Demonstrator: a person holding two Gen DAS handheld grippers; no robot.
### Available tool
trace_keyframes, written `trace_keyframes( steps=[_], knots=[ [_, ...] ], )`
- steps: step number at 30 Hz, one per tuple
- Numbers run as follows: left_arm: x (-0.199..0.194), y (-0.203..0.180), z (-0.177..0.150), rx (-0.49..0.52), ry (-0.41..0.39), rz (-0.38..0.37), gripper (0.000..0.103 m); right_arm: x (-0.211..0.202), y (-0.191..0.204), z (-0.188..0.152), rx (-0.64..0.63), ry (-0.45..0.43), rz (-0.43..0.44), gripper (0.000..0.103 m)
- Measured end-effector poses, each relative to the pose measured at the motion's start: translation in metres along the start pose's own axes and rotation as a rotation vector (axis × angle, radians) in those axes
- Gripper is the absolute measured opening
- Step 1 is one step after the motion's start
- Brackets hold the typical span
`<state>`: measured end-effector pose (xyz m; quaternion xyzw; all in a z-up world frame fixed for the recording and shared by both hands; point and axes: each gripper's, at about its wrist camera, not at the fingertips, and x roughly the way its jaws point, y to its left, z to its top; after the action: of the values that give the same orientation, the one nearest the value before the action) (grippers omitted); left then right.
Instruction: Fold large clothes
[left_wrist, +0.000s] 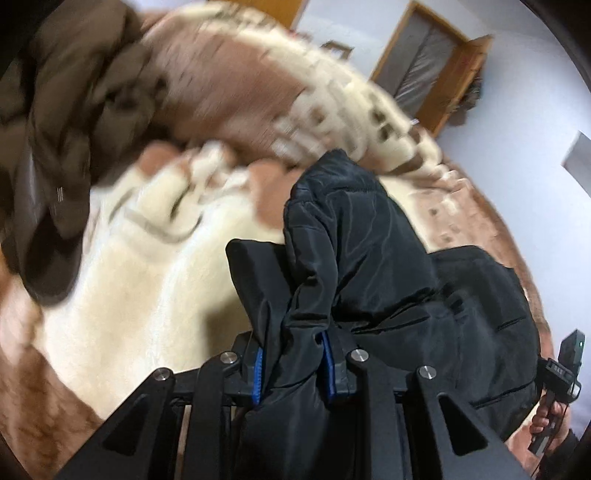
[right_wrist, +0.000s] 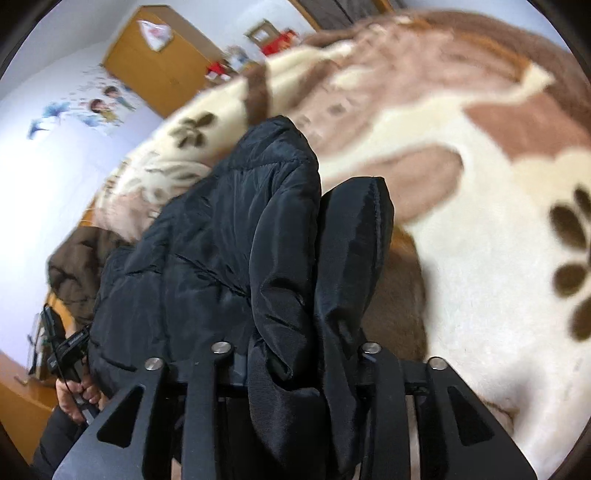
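Across the lower centre of both wrist views, the left gripper (left_wrist: 295, 365) and right gripper (right_wrist: 295, 354) are each clamping bunched folds of a black padded jacket (left_wrist: 369, 251) (right_wrist: 221, 236) over a cream-and-brown blanket (left_wrist: 155, 280) (right_wrist: 480, 206) (blurred); a brown garment (left_wrist: 74, 110) is lying at upper left.

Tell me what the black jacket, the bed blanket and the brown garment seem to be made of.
Black jacket: probably padded nylon or polyester shell; faint sheen, stitched quilt lines, puffy folds. Blanket: plush fleece-like pile, matte and fuzzy, cream with brown patterns. Brown garment: seemingly a padded matte synthetic coat, but blur leaves this uncertain.
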<state>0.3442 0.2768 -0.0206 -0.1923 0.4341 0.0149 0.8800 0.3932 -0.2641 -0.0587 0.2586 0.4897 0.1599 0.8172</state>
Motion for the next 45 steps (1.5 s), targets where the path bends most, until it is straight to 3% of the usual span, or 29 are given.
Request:
trace_keyframes(
  steps=[4,9,13,17,21,23,26,30,37,45],
  knots=[
    [0.021,0.027,-0.017,-0.088,0.033,-0.029,0.035,0.001,-0.022,-0.009,0.045,0.005,0.01,0.063],
    [0.008,0.032,-0.02,-0.136,0.018,-0.038,0.041,-0.022,-0.012,-0.008,0.03,-0.006,-0.043,0.066],
    [-0.019,0.034,-0.02,-0.16,-0.027,-0.011,0.04,-0.053,0.013,-0.009,-0.048,-0.102,-0.135,0.066],
    [-0.057,0.022,-0.021,-0.126,-0.117,0.03,0.039,-0.09,0.035,-0.02,-0.116,-0.192,-0.167,0.066],
    [-0.077,-0.011,-0.038,-0.025,-0.158,0.031,0.039,-0.094,0.058,-0.048,-0.231,-0.175,-0.194,0.066],
    [-0.071,-0.025,-0.049,0.016,-0.14,0.019,0.039,-0.076,0.064,-0.059,-0.275,-0.13,-0.213,0.066],
    [-0.039,-0.032,-0.064,0.041,-0.036,0.05,0.039,-0.048,0.058,-0.067,-0.291,-0.046,-0.265,0.066],
    [-0.035,-0.029,-0.064,0.008,-0.021,0.058,0.039,-0.051,0.054,-0.066,-0.306,-0.036,-0.283,0.066],
    [-0.082,-0.062,-0.082,0.084,-0.076,0.075,0.04,-0.093,0.077,-0.089,-0.361,-0.099,-0.28,0.066],
    [-0.156,-0.106,-0.14,0.103,-0.115,0.083,0.04,-0.152,0.117,-0.148,-0.439,-0.163,-0.265,0.066]
  ],
)
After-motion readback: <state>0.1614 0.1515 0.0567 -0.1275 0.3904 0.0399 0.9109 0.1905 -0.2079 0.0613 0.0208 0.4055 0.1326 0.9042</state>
